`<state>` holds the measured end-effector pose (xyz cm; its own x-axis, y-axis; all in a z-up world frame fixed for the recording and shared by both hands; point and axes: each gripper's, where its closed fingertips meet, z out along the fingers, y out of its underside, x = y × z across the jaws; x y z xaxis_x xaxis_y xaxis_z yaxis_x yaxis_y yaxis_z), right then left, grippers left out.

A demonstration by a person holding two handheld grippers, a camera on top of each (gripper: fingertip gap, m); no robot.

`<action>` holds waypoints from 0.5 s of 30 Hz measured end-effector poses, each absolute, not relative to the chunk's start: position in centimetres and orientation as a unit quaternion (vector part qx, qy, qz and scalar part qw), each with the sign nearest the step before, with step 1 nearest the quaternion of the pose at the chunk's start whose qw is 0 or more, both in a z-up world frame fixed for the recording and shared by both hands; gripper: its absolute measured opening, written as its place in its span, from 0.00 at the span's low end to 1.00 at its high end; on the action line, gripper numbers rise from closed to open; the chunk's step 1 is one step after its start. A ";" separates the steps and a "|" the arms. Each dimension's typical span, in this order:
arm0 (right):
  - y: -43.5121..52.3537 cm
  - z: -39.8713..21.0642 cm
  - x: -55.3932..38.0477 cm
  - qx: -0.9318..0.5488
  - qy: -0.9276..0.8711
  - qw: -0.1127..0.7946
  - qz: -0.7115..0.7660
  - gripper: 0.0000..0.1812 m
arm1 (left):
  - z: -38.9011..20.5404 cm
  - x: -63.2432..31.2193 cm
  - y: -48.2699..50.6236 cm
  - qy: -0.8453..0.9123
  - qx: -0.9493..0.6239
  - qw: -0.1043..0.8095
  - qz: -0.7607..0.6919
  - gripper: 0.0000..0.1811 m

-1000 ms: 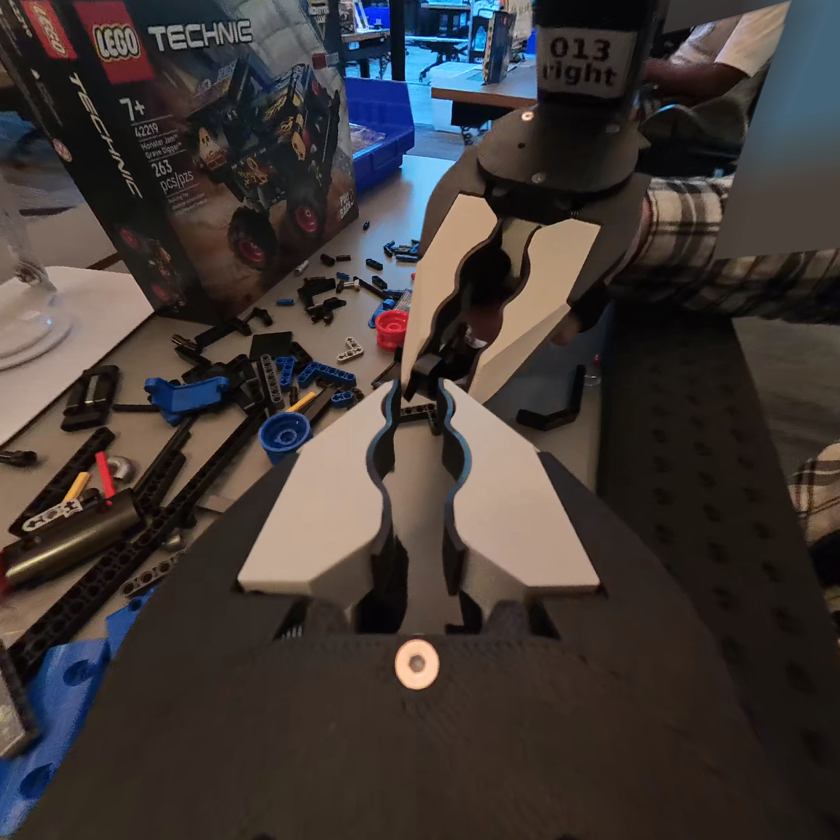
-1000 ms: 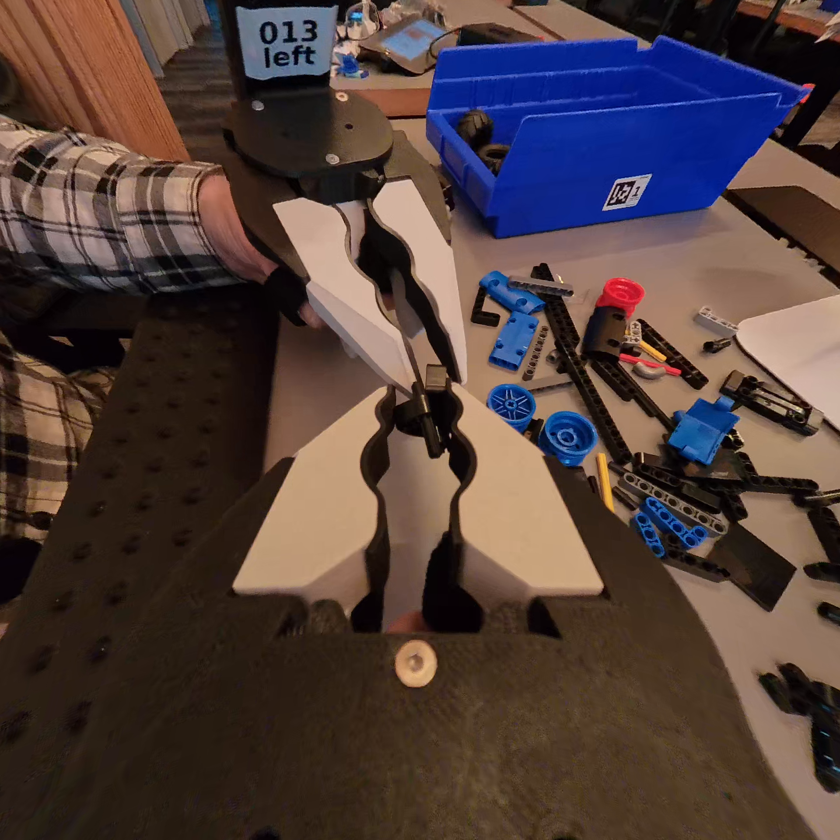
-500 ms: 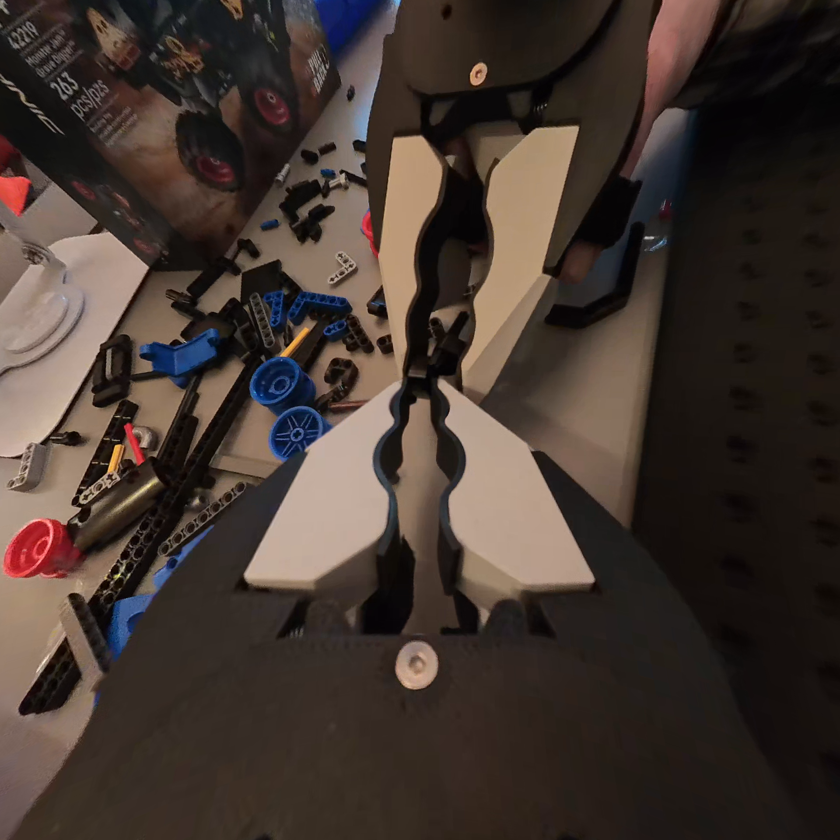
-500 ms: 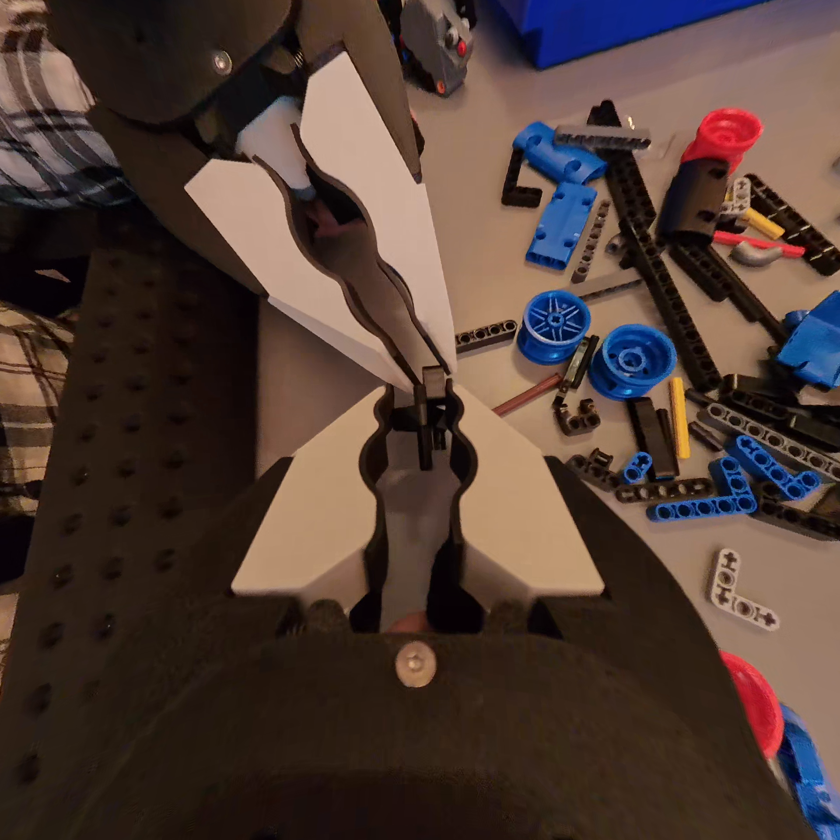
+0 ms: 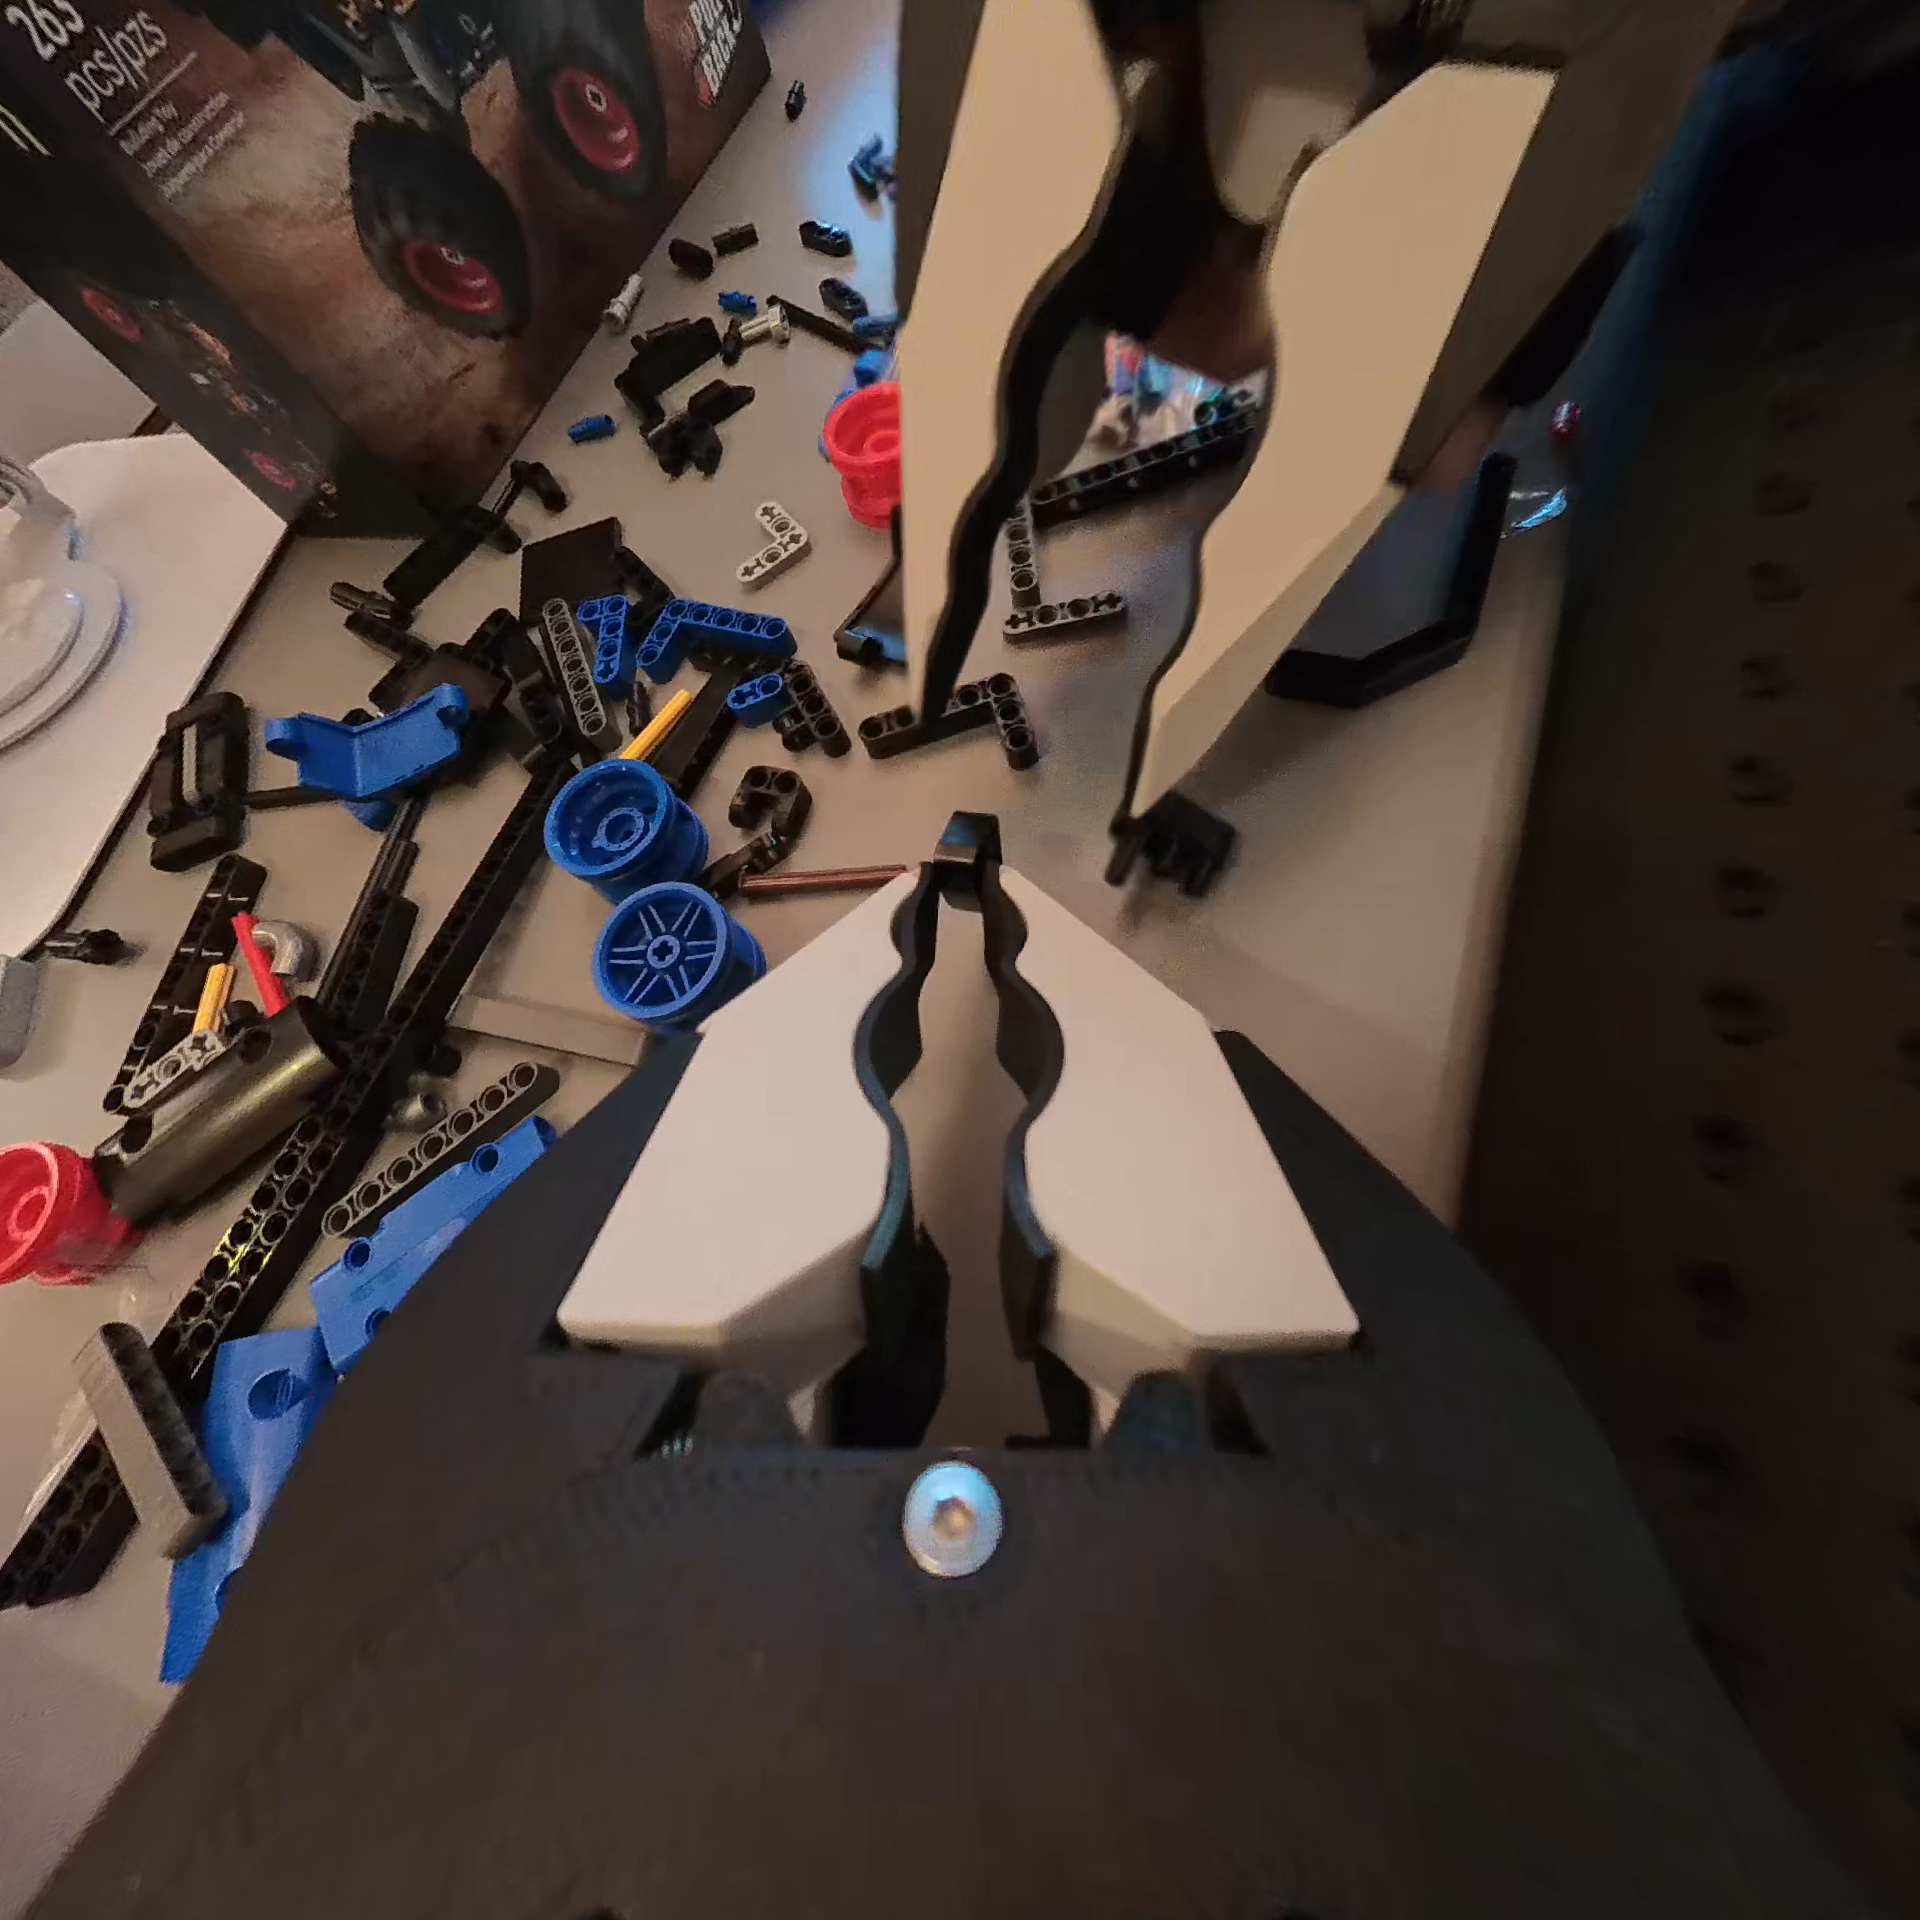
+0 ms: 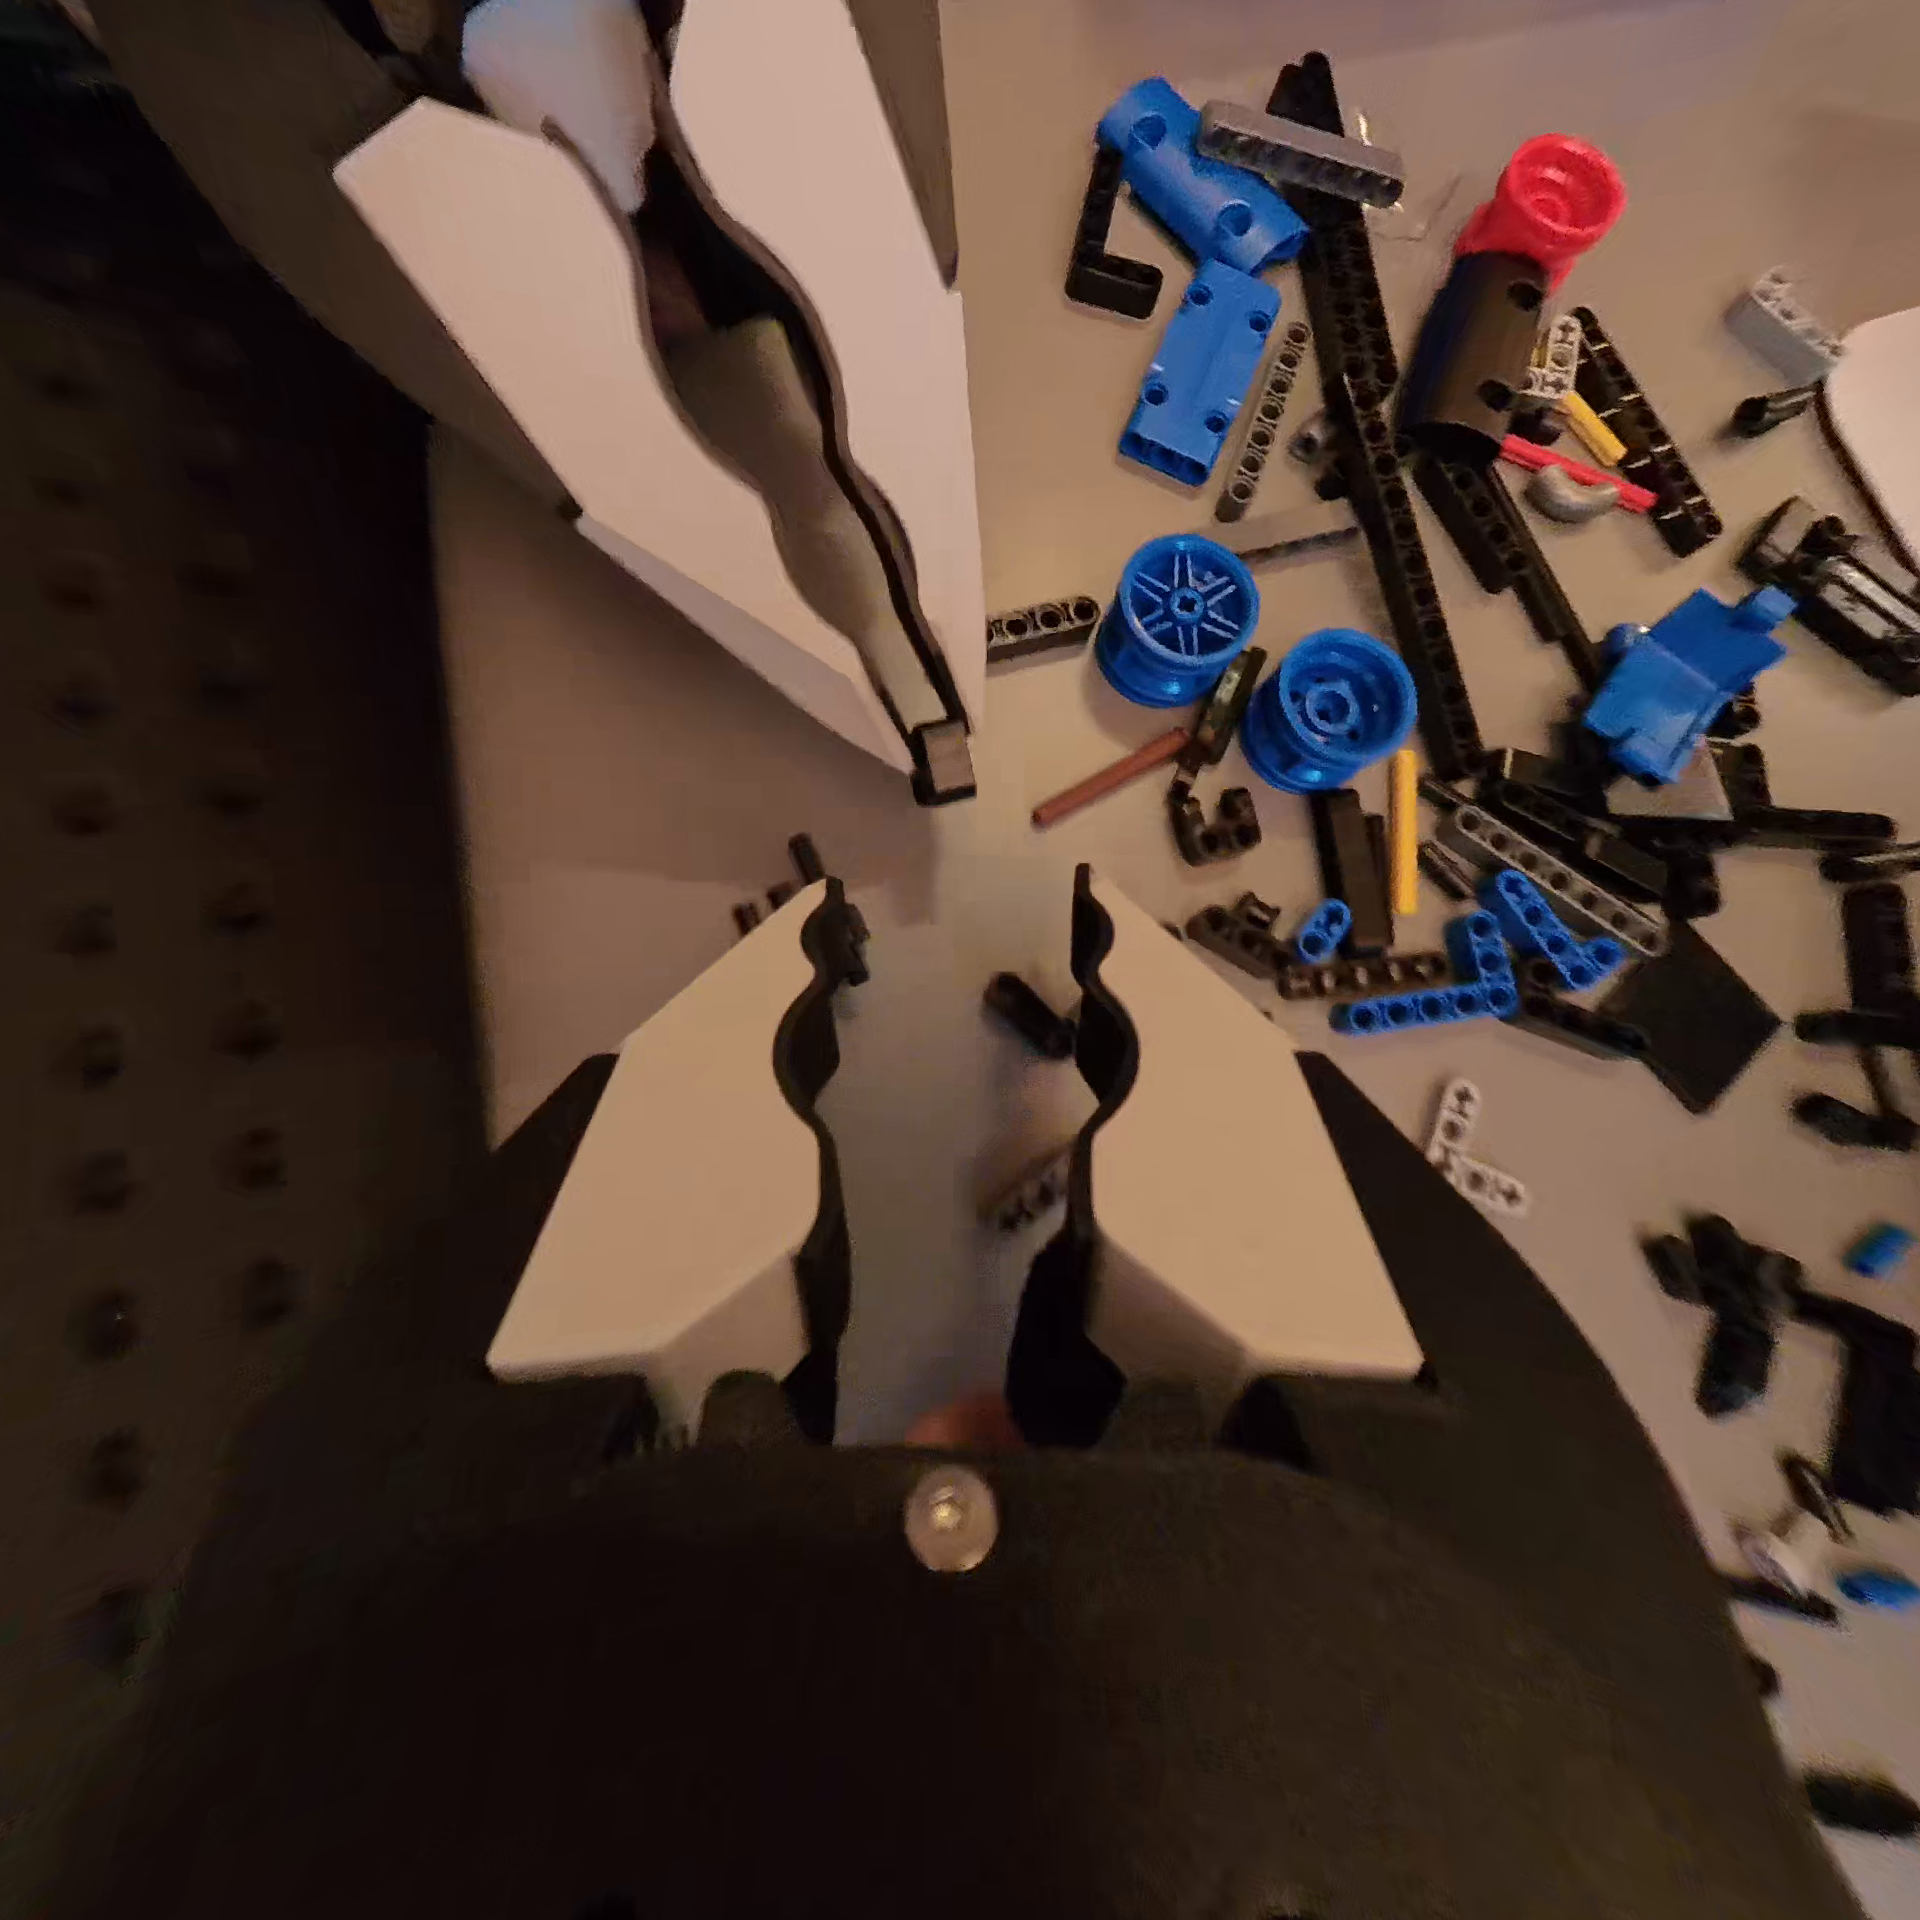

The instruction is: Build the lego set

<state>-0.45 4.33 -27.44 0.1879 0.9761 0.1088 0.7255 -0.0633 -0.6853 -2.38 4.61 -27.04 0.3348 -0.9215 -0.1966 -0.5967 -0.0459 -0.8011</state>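
Note:
My left gripper (image 5: 961, 883) is shut on a small black Lego piece (image 5: 966, 836) that sticks out past its tips. It also shows in the right wrist view (image 6: 935, 727), holding that piece (image 6: 943, 764). My right gripper (image 6: 956, 902) is open, just opposite the left one, a short gap apart; it also shows in the left wrist view (image 5: 1029, 764). A small black connector (image 5: 1174, 847) sits at one right fingertip, also seen in the right wrist view (image 6: 844, 933). I cannot tell if it clings to the fingertip or lies on the table.
Loose parts cover the grey table (image 5: 1299, 987): two blue wheels (image 5: 623, 831) (image 5: 675, 956), black beams, blue beams (image 6: 1455, 987), a red hub (image 5: 862, 452), a brown axle (image 6: 1107, 779). The set's box (image 5: 312, 208) stands far left. A black perforated mat (image 5: 1714, 935) borders the table. The grippers are tip to tip, or close to it.
My right gripper has opened and let go of the black connector. The two grippers have drawn apart and tilted down toward the table. The left stays shut on its small black piece.

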 end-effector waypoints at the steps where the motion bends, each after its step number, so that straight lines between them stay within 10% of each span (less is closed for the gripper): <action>1: 4.1 -27.1 0.0 -0.700 -0.608 0.322 0.191 0.22 | -27.1 -2.5 4.7 0.544 -0.698 0.425 -0.188 0.03; 15: 0.6 -28.6 1.8 -0.740 -0.579 0.305 0.155 0.16 | -27.9 -1.6 3.2 0.575 -0.689 0.395 -0.196 0.03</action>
<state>1.78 0.65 -28.63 0.2812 0.9516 0.1238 0.7620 -0.1430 -0.6316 -1.62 3.22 -27.90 0.2618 -0.9475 -0.1834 -0.6374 -0.0271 -0.7701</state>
